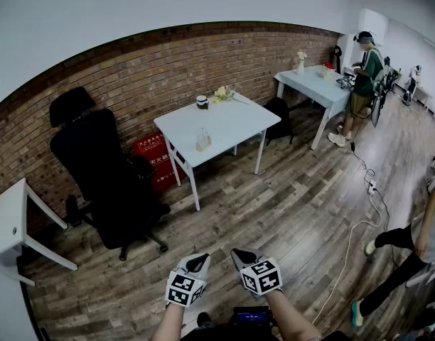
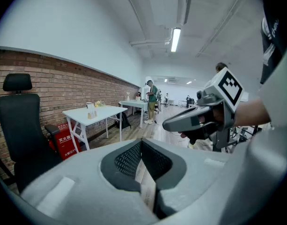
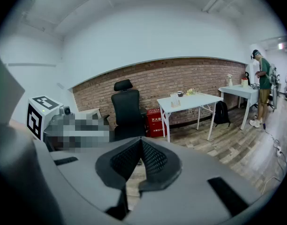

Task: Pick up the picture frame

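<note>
Head view: two closed grippers held low, one picture frame far ahead of them.
I count one left gripper [image 1: 196, 263] and one right gripper [image 1: 244, 258], side by side, each on a bare forearm [image 1: 171, 322] that comes from the lower edge. Both point forward and a little down. Each pair of jaws is pressed fully together and holds nothing. The single picture frame [image 1: 202, 141], small and clear, stands upright on the middle table [image 1: 232, 123], well beyond the jaw tips. It is to the left of the left jaws' line and slightly right of the right jaws' line. Its long axis looks vertical, but it is too small to tell which way its face turns. One black chair [image 1: 97, 162] stands ahead and left of both jaws.
</note>
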Demonstrator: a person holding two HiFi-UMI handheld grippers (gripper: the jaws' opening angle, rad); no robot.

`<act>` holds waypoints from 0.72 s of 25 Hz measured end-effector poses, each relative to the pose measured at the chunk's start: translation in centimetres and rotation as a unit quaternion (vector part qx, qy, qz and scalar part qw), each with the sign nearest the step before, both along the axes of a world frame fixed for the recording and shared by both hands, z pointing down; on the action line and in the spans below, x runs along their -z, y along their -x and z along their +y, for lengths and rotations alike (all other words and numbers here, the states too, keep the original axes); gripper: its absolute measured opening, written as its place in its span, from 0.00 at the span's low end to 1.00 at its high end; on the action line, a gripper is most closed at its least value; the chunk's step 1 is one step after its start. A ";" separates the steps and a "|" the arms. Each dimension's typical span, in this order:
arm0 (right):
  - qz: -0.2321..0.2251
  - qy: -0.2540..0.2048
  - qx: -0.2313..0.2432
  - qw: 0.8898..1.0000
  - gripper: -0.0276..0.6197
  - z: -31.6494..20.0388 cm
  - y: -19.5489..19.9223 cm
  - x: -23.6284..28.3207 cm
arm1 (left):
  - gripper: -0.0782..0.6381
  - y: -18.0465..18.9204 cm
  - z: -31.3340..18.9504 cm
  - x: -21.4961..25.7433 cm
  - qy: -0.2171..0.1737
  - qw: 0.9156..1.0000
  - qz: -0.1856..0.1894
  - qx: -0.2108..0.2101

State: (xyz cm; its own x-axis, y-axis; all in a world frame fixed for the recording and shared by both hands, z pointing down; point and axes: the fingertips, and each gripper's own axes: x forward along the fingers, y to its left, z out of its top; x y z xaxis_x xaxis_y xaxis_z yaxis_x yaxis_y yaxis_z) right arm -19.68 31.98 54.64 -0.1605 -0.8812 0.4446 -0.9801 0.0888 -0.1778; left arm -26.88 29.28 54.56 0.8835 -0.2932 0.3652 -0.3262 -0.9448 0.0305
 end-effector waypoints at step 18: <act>-0.005 0.000 -0.019 1.000 0.06 1.6 -0.7 -0.3 | 0.13 -0.6 1.7 -0.7 0.005 1.000 -0.012 -0.023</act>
